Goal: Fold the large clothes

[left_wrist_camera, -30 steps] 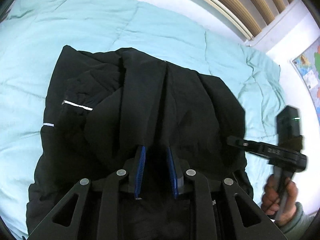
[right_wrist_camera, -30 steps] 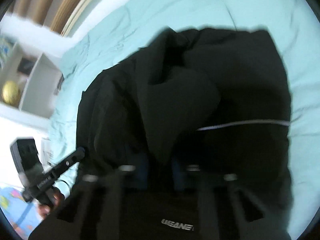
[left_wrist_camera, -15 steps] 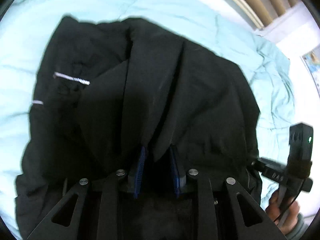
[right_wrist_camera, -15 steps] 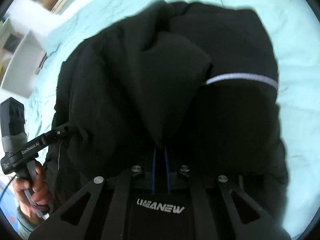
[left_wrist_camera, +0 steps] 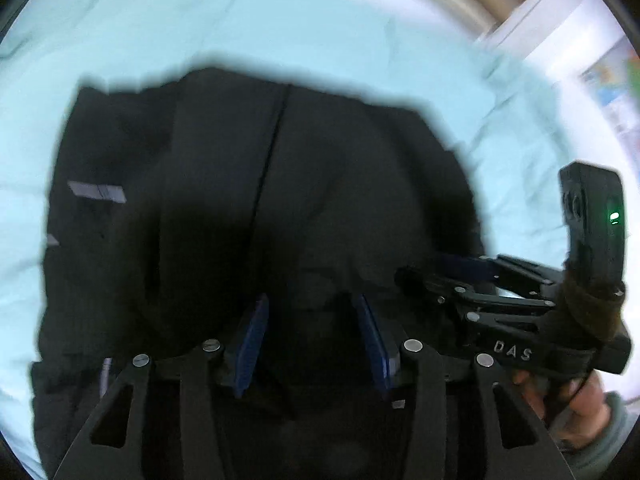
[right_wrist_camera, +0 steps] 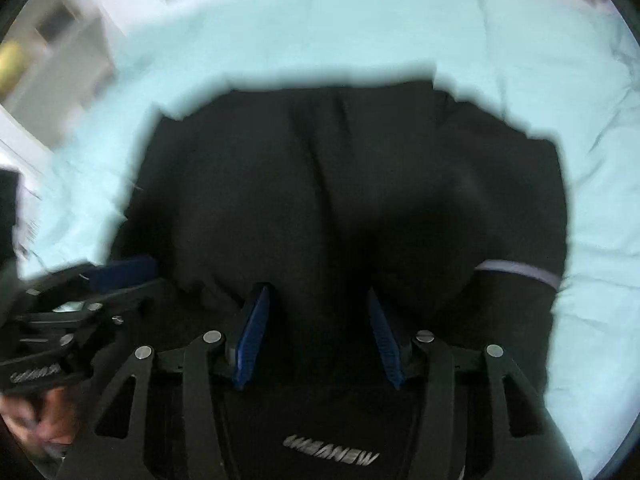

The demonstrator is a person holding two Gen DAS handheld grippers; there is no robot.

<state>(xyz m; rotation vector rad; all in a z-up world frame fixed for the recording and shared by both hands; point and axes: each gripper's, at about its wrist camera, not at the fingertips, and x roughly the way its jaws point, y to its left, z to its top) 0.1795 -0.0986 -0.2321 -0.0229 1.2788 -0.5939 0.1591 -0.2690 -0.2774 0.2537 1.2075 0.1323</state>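
A large black jacket (left_wrist_camera: 280,200) with thin reflective stripes (left_wrist_camera: 96,192) lies folded on a light blue duvet (left_wrist_camera: 280,32). It also fills the right wrist view (right_wrist_camera: 340,200), with a stripe (right_wrist_camera: 520,270) at the right. My left gripper (left_wrist_camera: 310,320) is open just above the jacket's near edge, with its blue pads apart and nothing between them. My right gripper (right_wrist_camera: 316,320) is open too, over the same near edge. Each gripper shows in the other's view: the right one (left_wrist_camera: 460,276) and the left one (right_wrist_camera: 120,276). Both frames are blurred.
The duvet surrounds the jacket on all sides (right_wrist_camera: 400,32). A slatted headboard (left_wrist_camera: 460,8) and a white wall with a poster (left_wrist_camera: 616,92) lie at the back right. White shelves (right_wrist_camera: 48,60) with a yellow object stand at the far left of the right wrist view.
Both grippers have opened and let go of the jacket fold they held. The jacket now lies flatter on the duvet. The two grippers have come closer together.
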